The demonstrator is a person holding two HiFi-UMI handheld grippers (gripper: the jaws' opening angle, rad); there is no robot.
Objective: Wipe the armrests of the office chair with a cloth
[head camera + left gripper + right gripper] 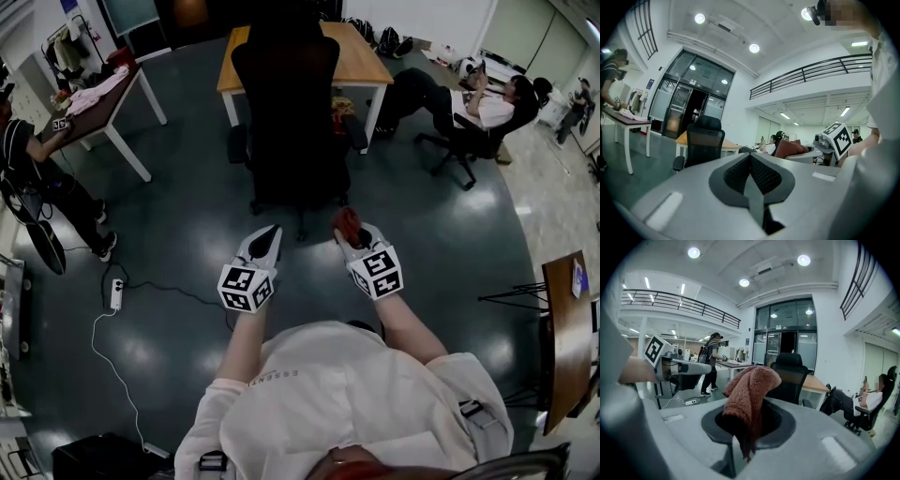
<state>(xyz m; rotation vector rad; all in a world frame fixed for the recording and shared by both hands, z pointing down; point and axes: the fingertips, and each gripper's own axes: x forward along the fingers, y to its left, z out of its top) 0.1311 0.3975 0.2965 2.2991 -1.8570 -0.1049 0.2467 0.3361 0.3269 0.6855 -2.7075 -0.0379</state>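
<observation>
Rust-red knitted cloth (750, 390) clamped between the jaws of the right gripper (349, 236), bunched above them with a tail hanging down through the slot. Visible in the head view as a red tuft just below the middle of the frame, well short of the black mesh-backed office chair (286, 94) standing at upper centre. Left gripper (750, 161) clenched on nothing, pads meeting, held beside the right one at lower centre.

Both grippers well apart from the chair. No contact with either black armrest, neither the one at frame left (237, 145) nor the one at frame right (356, 133).

Judged from that: cloth in hand, wiping not yet begun, both armrests left to do. Probably calls first for closing the gap to the chair, then for drawing the cloth along each armrest top in turn.

As for containers: no bucket, basin or bin to be made out near the chair, so no contents to report. Pale wooden table (366, 61) behind the chair, too dim to tell what lies on it.
</observation>
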